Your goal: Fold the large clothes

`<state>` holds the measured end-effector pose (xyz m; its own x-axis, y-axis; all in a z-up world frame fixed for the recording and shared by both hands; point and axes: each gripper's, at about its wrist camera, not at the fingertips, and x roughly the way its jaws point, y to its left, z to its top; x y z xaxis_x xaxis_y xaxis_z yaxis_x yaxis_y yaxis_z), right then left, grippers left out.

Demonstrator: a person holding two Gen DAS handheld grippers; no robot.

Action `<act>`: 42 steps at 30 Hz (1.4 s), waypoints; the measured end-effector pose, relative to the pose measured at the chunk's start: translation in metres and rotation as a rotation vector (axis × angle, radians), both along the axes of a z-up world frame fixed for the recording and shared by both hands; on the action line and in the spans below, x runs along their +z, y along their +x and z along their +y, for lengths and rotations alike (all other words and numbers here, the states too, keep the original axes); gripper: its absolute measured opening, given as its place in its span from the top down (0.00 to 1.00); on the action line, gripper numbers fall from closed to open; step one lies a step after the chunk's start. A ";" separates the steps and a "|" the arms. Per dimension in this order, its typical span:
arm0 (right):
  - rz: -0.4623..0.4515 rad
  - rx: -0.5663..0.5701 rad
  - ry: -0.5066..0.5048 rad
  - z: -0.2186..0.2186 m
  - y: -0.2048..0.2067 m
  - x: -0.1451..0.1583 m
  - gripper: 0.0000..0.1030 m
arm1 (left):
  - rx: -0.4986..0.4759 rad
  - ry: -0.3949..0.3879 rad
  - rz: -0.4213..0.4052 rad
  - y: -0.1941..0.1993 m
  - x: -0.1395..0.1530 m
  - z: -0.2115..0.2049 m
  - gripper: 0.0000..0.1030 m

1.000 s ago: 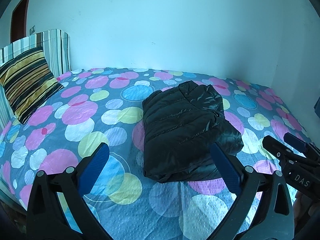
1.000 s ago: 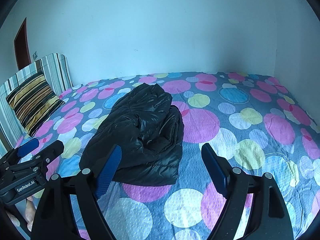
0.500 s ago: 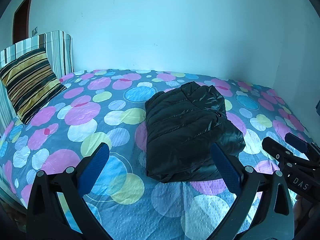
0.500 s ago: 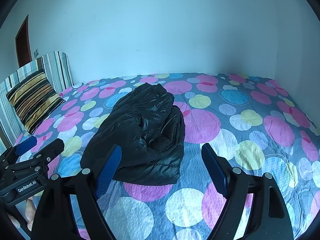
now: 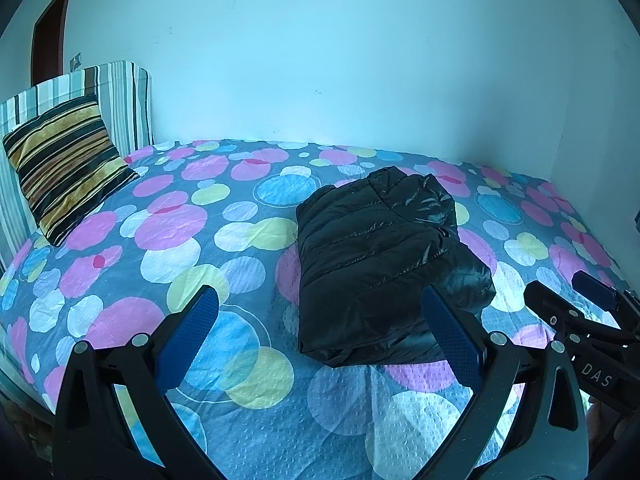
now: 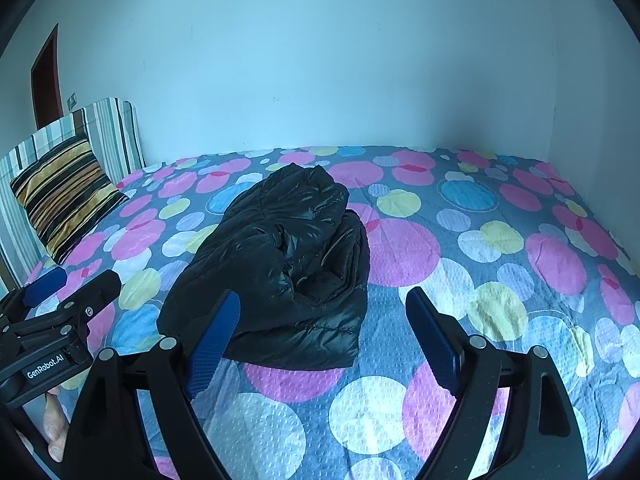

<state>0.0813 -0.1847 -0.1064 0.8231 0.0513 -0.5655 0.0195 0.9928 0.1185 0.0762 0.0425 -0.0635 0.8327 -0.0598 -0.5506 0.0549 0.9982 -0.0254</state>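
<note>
A black puffer jacket (image 5: pixel 380 264) lies folded into a compact bundle on the polka-dot bed sheet (image 5: pixel 172 240); it also shows in the right wrist view (image 6: pixel 280 268). My left gripper (image 5: pixel 320 332) is open and empty, held above the sheet in front of the jacket, apart from it. My right gripper (image 6: pixel 324 332) is open and empty, just in front of the jacket's near edge. The right gripper also shows at the right edge of the left wrist view (image 5: pixel 572 308), and the left gripper shows at the left edge of the right wrist view (image 6: pixel 68 292).
A striped cushion (image 5: pixel 68 164) leans on a striped headboard (image 5: pixel 120 100) at the far left. White walls (image 5: pixel 320 60) bound the bed at the back and right. A dark door (image 5: pixel 48 40) stands far left. The bed's near-left edge (image 5: pixel 16 368) drops off.
Both grippers have drawn back and risen slightly from the jacket; the view has shifted a little. The jacket has not moved. Both grippers stay open.
</note>
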 end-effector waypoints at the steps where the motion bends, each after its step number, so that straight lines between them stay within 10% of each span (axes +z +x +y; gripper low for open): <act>1: 0.000 0.000 0.000 0.001 0.000 0.000 0.19 | 0.002 0.003 0.001 0.000 0.000 0.000 0.02; 42: -0.002 0.003 -0.010 0.006 -0.002 -0.001 0.19 | 0.003 0.061 -0.046 -0.013 0.002 -0.009 0.02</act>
<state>0.0797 -0.1788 -0.1069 0.8240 0.0483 -0.5646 0.0165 0.9939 0.1090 0.0631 0.0336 -0.0619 0.8574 -0.0246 -0.5141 0.0517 0.9979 0.0384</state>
